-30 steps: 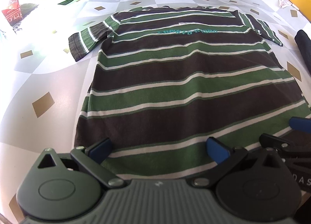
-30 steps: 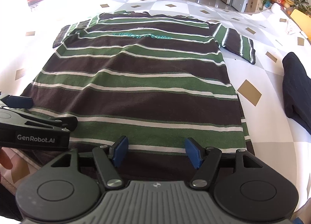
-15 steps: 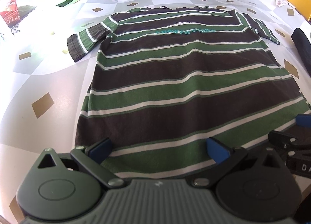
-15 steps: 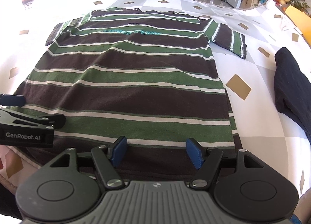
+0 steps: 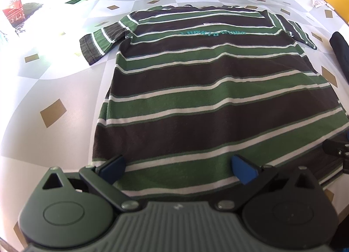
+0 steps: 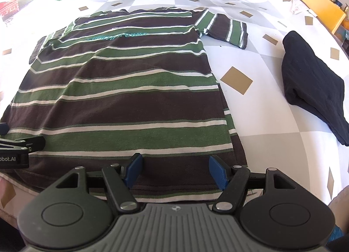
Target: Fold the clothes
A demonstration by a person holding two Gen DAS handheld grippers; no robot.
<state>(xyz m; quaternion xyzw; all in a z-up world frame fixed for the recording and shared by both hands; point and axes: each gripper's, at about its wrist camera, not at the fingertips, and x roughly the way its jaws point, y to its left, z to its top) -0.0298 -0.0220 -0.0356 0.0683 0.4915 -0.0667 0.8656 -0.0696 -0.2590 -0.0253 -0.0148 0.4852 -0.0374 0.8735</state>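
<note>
Both tongs are spread wide with nothing pinched. The left gripper (image 5: 177, 168) hovers over the near hem of the striped t-shirt (image 5: 213, 99), close to its left corner; the right gripper (image 6: 175, 170) sits over the same hem near the right corner. The shirt lies flat ahead of both, collar at the far end, sleeves out to the sides. I'd drop each tong onto its own corner, catch both fabric layers, then lift evenly so the fold stays square. A dark folded garment (image 6: 312, 81) lies off to the right. Compared with a second ago, the right tong has slid along the hem toward the right corner; the left hasn't budged.
</note>
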